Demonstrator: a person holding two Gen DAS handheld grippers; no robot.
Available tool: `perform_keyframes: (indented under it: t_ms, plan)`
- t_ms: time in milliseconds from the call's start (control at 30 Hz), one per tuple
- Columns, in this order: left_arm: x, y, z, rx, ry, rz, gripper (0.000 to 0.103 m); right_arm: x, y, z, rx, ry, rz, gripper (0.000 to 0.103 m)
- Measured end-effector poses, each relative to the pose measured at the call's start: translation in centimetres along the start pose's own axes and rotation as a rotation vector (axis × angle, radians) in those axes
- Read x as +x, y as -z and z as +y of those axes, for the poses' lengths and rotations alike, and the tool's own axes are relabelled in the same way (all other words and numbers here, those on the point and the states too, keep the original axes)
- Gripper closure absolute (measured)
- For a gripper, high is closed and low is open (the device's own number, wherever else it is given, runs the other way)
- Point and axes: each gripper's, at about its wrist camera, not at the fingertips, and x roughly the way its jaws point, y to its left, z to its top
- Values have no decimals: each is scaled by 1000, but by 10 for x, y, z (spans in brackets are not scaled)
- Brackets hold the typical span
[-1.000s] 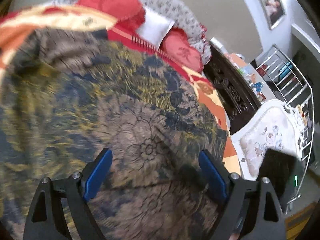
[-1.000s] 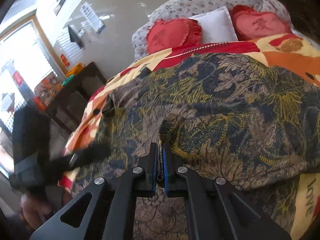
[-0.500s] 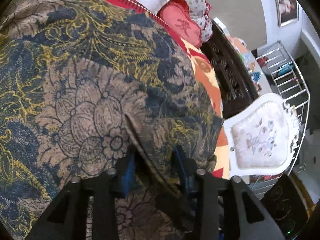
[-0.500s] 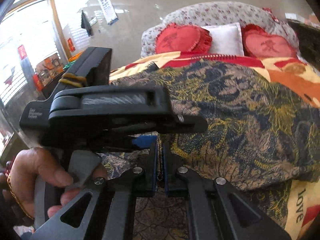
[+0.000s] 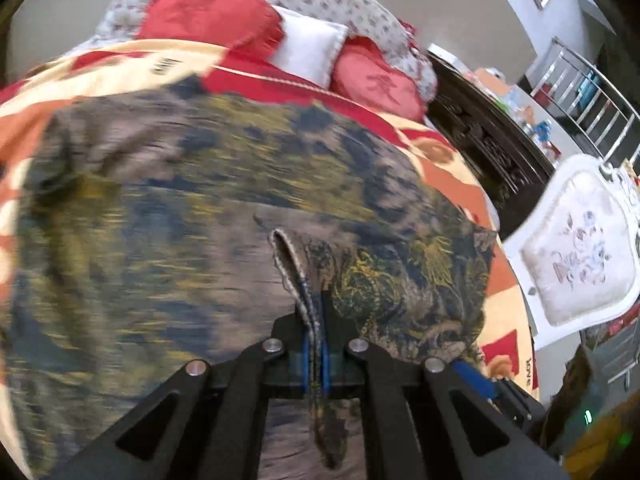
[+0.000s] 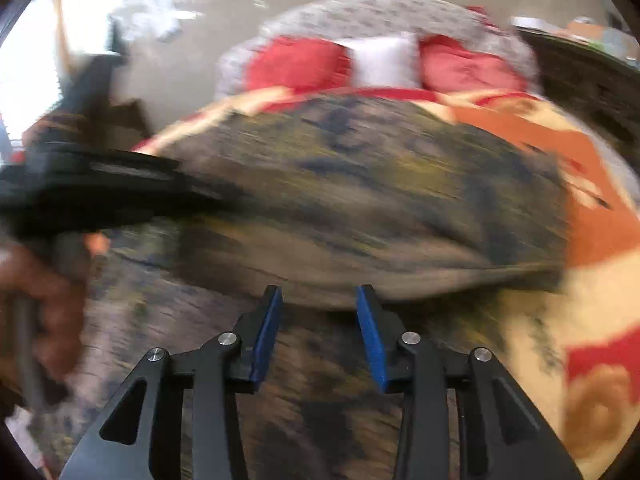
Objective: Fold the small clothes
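The left hand-held gripper [image 5: 315, 344] is now clenched on a raised fold of the patterned cloth [image 5: 200, 208]. A second ago its jaws stood wide over flat cloth; half a second ago they were closing in on a ridge of it. Now the blue pads are pressed together with the hemmed edge [image 5: 286, 264] pinched between them, and a bit of cloth hangs down below the jaws.

The right hand-held gripper [image 6: 318, 320] has done the opposite. A second ago it was squeezed shut on a fold. Now its jaws are opening, and nothing sits between the blue pads; the cloth lies just past them. That view is very blurry, so small things are hard to tell.

This looks like a swap: the left one has taken the cloth and the right one has let go. It likely means the left side is ready to pull its edge across for a fold, while the right one is free to look for a new spot to grab.

The cloth is spread wide on the bed [image 5: 452, 168], in front of both grippers and out to each side. To the right of the left gripper, the cloth's far corner [image 5: 486, 240] ends close to the bed's edge, and a white chair [image 5: 580, 248] stands just beyond, so there is little room that way. Ahead, past the cloth, lie red pillows [image 5: 208, 12] and a white pillow [image 5: 310, 50], well apart from the jaws. To the left there is plenty of flat cloth to fold onto. In the right gripper's view, the person's hand [image 6: 48, 312] holding the other tool is close on its left.
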Motion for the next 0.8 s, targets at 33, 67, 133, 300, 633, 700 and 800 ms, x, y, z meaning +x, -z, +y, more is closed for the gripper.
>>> perform_keyframes:
  t_ms: [33,67,133,300,633,700,800]
  plan:
    - [-7,0,13,-13,-28,-5,99,2,4,-10,57,38,22,49]
    - [-15,-1,28,-23,-65,-12,99,3,5,-17,89,44,26,49]
    - [-30,-4,51,-37,-105,-27,99,1,8,-25,134,26,9,49]
    - [-60,-11,113,-84,-212,-44,99,-2,10,-16,90,70,-24,49]
    - [-38,-8,135,14,-316,26,83,7,9,-1,35,74,-7,49]
    - [-36,-3,136,23,-357,34,63,7,10,-3,51,59,-9,49]
    - [-52,1,136,36,-428,-26,54,5,11,-8,71,45,-17,49]
